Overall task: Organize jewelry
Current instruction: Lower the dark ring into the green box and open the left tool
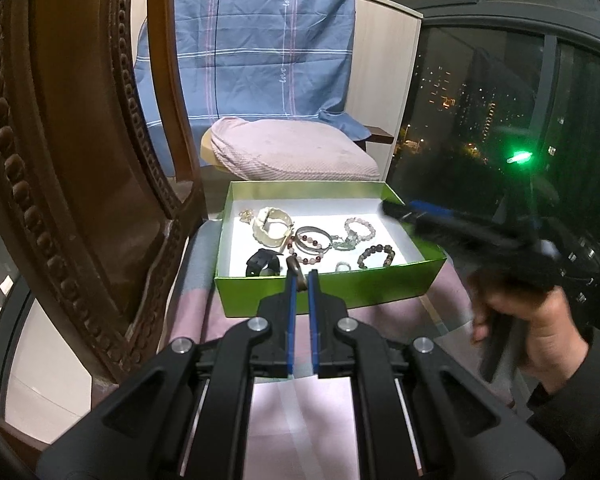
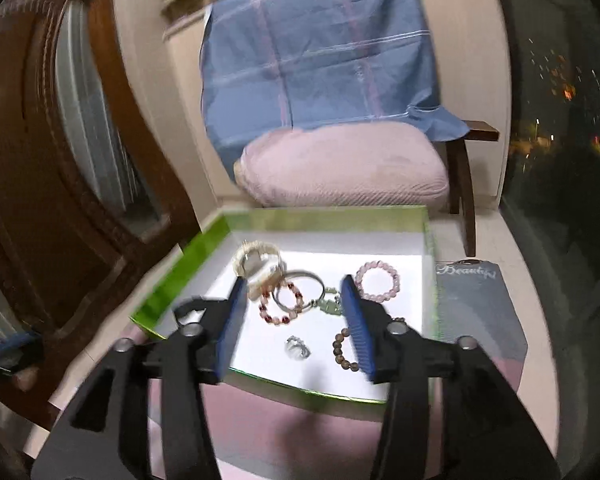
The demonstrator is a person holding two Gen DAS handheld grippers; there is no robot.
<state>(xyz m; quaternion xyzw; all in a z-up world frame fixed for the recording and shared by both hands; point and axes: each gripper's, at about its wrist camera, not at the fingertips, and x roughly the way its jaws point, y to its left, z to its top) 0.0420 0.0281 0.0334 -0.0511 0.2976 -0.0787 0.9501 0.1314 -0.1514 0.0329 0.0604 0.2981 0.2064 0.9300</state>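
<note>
— How are the fingers of the left gripper [image 1: 301, 280] set?
— They are drawn nearly together, and a small dark ring [image 1: 296, 270] is pinched between their tips, just above the near wall of the green box [image 1: 324, 292].
— And the right gripper [image 2: 296, 300]?
— Its fingers are spread wide over the box; nothing is held. A silver ring [image 2: 298, 347] and a red bead bracelet [image 2: 280, 306] are seen between them on the white floor, with a brown bead bracelet [image 2: 342, 350] by the right finger.
</note>
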